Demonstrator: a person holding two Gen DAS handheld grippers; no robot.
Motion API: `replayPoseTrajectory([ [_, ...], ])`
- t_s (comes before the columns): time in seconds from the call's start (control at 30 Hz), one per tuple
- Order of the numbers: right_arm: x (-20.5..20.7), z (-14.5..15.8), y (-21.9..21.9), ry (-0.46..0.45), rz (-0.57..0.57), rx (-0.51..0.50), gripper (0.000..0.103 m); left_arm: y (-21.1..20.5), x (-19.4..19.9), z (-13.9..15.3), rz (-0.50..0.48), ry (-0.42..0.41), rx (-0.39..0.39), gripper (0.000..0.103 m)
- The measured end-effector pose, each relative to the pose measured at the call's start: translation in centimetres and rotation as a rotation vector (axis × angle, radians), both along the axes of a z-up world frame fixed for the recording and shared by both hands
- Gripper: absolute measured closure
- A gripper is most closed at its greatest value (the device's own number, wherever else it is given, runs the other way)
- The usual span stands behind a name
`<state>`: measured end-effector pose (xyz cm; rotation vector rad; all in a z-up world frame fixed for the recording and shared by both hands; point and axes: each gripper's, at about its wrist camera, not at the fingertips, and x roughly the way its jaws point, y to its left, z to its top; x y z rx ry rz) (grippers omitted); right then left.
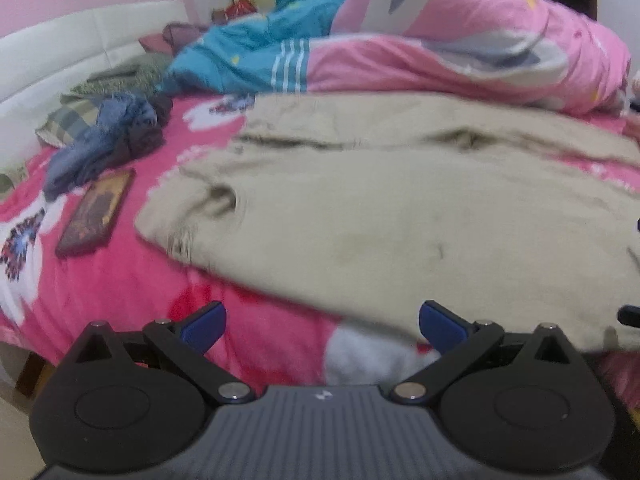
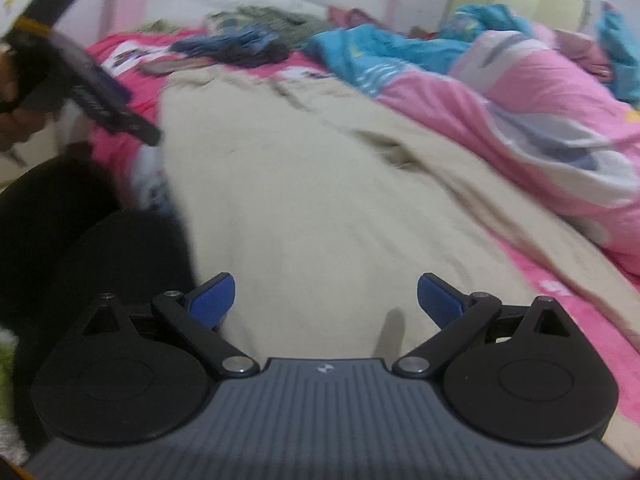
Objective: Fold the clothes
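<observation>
A beige garment of soft, matte, slightly creased cloth is spread flat over a bright pink bed sheet printed with white and dark patches; in the left wrist view it fills the middle and the 3 o'clock side, with a rumpled fold seen toward 9 o'clock and a dark crease toward 12 o'clock; in the right wrist view the same garment runs from 6 o'clock up toward 11 o'clock. The left gripper is held with its blue-tipped black fingers wide apart, nothing between them, above the near edge of the garment; the right gripper is likewise spread apart and empty, over the beige cloth. A puffy pink quilt with grey and white shapes is heaped at 1 o'clock, touching the far edge of the garment; a teal blanket is bunched beside it at 12 o'clock. A crumpled blue-grey pile of clothes lies at 10 o'clock, and just below it a flat dark rectangular book with a reddish border; a white padded headboard is seen beyond. The pictures are blurred.
</observation>
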<state>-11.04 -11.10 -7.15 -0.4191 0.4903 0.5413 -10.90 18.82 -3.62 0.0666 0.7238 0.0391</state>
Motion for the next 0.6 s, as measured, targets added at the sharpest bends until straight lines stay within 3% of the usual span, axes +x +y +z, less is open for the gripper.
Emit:
replayPoseTrajectory([
  [0.2, 2.0, -0.3, -2.1, -0.002, -0.152, 0.032, 0.005, -1.8, 2.2, 0.3, -0.028, -0.045, -0.025, 0.000],
  [0.4, 2.2, -1.9, -5.2, 0.098, -0.275, 0.155, 0.004, -3.5, 4.2, -1.7, -0.074, 0.009, -0.051, 0.000],
  [0.5, 1.4, -2.6, -6.2, 0.135, -0.301, 0.216, 0.003, -4.4, 4.2, -2.7, -0.073, 0.030, -0.020, 0.000],
  [0.6, 0.2, -2.8, -6.1, 0.128, -0.292, 0.177, 0.001, -4.5, 4.1, -2.8, -0.068, 0.027, -0.021, 0.000],
])
